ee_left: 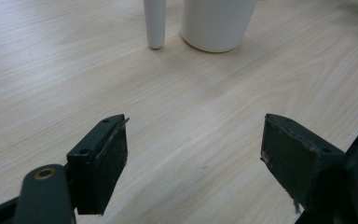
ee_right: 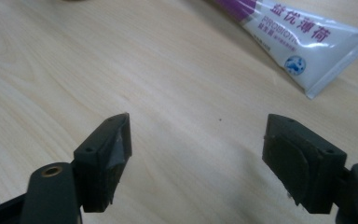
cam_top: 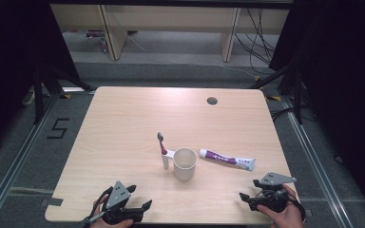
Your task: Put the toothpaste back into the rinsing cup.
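White cup (cam_top: 185, 163) stands mid-table, toothbrush (cam_top: 163, 151) just left of it, toothpaste tube (cam_top: 227, 159) just right. Left gripper (ee_left: 193, 154) and right gripper (ee_right: 198, 154) gape empty; each should approach low, straddling its target squarely before squeezing.

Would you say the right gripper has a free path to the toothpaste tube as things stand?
Probably yes: the right gripper is open, with bare table between its jaws and the toothpaste tube, which lies flat, apart from the cup.
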{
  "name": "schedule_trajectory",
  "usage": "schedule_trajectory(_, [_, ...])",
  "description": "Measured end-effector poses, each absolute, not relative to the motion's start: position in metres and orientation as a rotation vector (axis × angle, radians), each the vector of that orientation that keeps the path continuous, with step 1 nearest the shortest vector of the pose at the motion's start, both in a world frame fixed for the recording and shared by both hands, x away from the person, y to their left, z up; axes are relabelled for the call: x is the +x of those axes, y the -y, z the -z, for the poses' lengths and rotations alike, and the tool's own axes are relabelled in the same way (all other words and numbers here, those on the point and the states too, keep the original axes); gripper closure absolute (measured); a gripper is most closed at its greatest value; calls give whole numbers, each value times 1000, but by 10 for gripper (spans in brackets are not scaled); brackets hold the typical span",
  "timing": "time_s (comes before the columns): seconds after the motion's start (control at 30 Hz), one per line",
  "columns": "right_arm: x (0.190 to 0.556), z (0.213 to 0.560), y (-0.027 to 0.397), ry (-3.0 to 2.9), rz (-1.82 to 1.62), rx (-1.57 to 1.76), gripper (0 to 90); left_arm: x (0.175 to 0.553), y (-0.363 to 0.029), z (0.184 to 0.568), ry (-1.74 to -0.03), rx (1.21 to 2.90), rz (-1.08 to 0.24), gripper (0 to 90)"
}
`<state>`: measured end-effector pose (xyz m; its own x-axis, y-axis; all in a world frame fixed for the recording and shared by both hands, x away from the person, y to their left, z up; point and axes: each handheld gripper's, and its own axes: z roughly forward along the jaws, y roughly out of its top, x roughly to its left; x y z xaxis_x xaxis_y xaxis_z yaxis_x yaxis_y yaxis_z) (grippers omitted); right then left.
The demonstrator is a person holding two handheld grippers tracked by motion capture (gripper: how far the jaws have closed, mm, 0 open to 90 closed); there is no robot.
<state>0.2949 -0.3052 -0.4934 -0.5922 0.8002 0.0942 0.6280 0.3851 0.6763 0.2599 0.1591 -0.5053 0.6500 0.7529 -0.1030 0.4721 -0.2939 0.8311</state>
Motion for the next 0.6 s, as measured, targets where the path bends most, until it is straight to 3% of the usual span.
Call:
schedule_trajectory(0.3, [313, 483, 305, -2351, -1056, 1207, 321, 259, -159, 506, -968, 1960, -393, 225])
schedule_trajectory(0.5, [334, 473, 291, -2318, -1086, 1194, 585, 259, -160, 508, -958, 1974, -396, 226])
schedule_trajectory(0.6, [342, 472, 285, -2318, -1082, 1194, 653, 259, -159, 508, -968, 1970, -398, 226])
